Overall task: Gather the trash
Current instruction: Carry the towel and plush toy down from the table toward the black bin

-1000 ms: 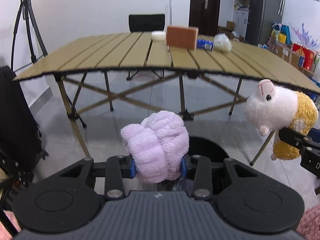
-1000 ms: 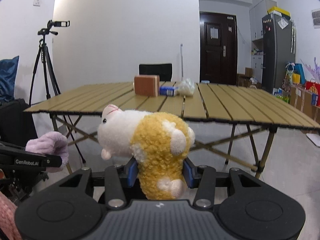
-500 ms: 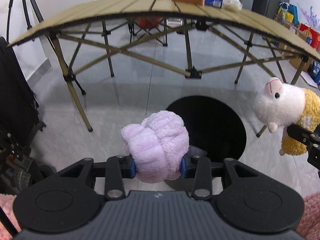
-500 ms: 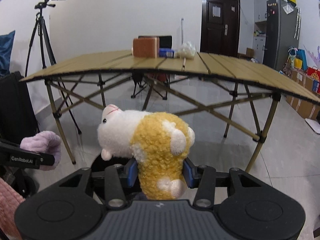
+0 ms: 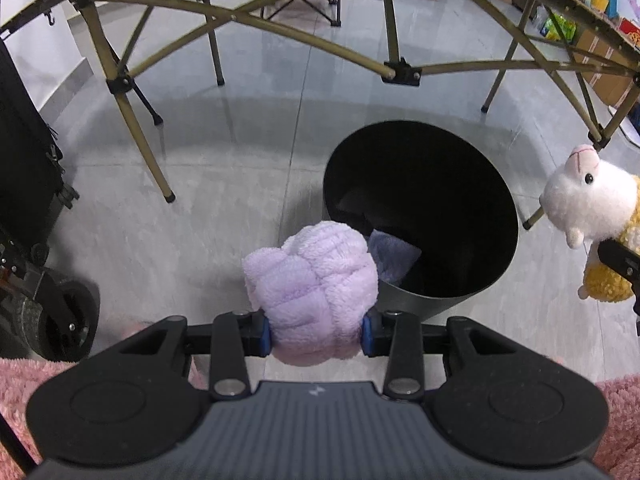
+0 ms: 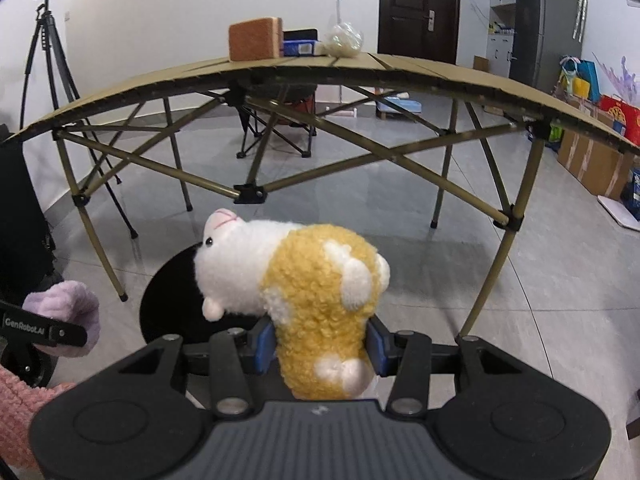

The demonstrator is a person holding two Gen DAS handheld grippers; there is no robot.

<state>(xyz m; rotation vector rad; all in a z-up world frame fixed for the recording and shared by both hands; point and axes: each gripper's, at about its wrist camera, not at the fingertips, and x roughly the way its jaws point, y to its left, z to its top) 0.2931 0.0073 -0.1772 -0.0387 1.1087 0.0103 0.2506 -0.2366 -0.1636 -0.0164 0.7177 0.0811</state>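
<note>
"genrobot.ai" left gripper clamping purple plush; right gripper clamping sheep toy

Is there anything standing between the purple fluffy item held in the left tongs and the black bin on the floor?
Nothing visible does. The purple plush held in the left tongs hangs at the near rim of the open black bin. The bin has no lid, and only a bluish cloth lies inside.

A slatted folding desk stood on glossy grey floor tiles. Behind it were white walls, a dark door, a tripod and a grey fridge.
</note>
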